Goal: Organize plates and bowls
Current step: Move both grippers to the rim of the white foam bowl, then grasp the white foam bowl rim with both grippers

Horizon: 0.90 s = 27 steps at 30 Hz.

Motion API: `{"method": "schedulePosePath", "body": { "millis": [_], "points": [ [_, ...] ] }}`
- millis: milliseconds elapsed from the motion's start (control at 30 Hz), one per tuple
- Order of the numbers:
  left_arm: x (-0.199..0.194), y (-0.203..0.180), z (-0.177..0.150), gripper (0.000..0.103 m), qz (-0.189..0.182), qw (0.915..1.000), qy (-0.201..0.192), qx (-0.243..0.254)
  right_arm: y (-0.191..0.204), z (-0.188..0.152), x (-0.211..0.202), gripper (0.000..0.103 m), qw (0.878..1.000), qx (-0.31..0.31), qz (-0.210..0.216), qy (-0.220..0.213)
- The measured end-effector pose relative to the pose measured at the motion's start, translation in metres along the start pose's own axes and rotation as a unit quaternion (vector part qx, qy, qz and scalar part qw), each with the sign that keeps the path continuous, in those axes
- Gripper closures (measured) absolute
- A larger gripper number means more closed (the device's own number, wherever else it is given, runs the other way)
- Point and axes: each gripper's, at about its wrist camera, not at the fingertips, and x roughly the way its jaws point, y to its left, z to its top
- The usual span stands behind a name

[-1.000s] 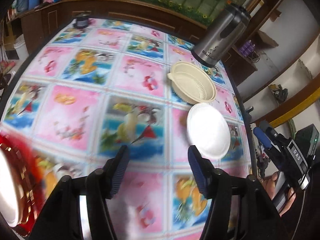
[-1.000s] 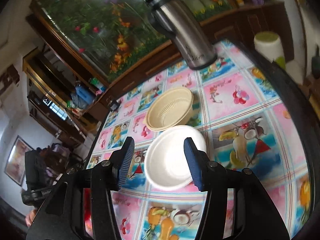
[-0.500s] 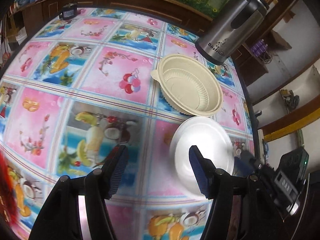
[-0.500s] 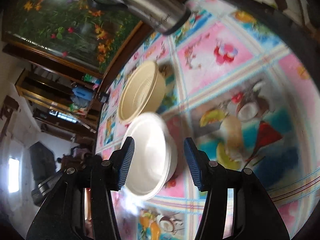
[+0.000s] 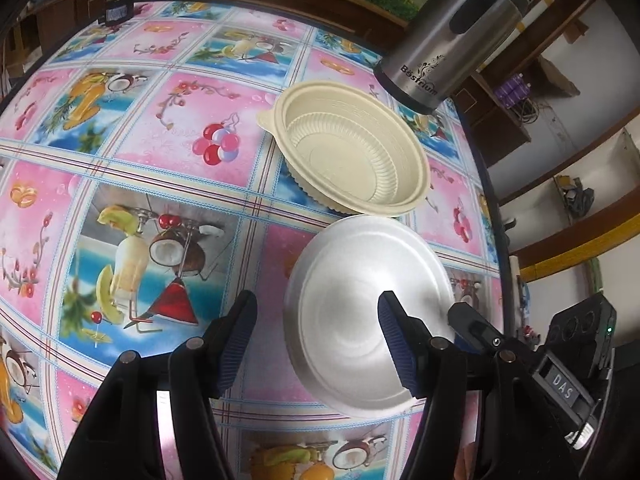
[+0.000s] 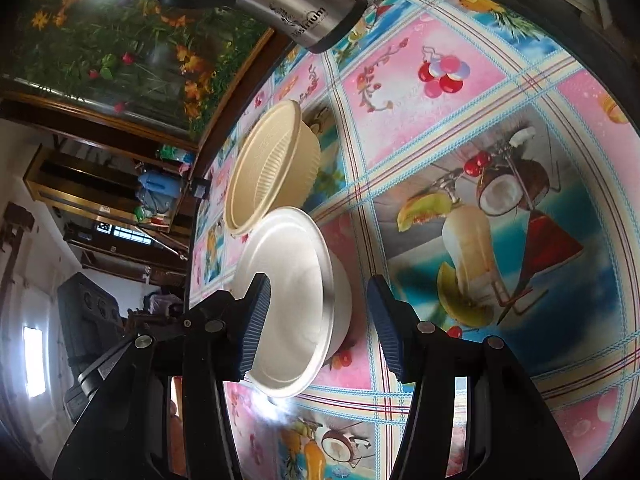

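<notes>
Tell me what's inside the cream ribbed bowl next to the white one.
Nothing shows inside the cream ribbed bowl: the left wrist view shows its bare ribbed wall and flat bottom. The tablecloth beneath it is covered. The white bowl beside it also looks empty.

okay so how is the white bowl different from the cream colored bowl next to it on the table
The white bowl has smooth, plain walls; the cream bowl has ribbed walls and a small tab on its rim. The white bowl sits nearer both hand-held grippers, partly between the right hand-held gripper's open fingers; the cream bowl lies beyond it, closer to the steel flask. Both are round, empty and upright on the patterned tablecloth.
</notes>
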Motion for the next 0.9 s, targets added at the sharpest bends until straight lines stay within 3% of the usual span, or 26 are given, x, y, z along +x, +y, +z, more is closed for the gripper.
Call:
{"method": "schedulePosePath", "body": {
  "millis": [333,400,533,700,800,900],
  "points": [
    [0.006,-0.001,-0.003,0.042,0.020,0.9996,-0.011,0.013,-0.009,0.002,-0.006,0.052,1.000,0.019,0.015,-0.020],
    [0.008,0.000,-0.003,0.047,0.017,0.9997,-0.008,0.012,-0.009,0.001,-0.007,0.053,0.999,0.018,0.014,-0.022],
    [0.010,0.000,-0.005,0.064,0.016,0.9998,-0.006,0.012,-0.007,-0.001,-0.005,0.071,1.000,0.011,0.007,-0.025],
    [0.013,0.002,-0.006,0.074,0.018,0.9998,-0.005,0.010,0.000,-0.005,0.002,0.092,0.999,-0.013,-0.022,-0.024],
    [0.014,0.004,-0.006,0.081,0.018,0.9998,-0.008,0.005,0.001,-0.007,0.005,0.097,0.998,-0.020,-0.051,-0.030],
    [0.016,0.005,-0.007,0.091,0.014,0.9999,-0.003,0.005,0.001,-0.006,0.004,0.098,0.998,-0.023,-0.050,-0.035]
  ]
}}
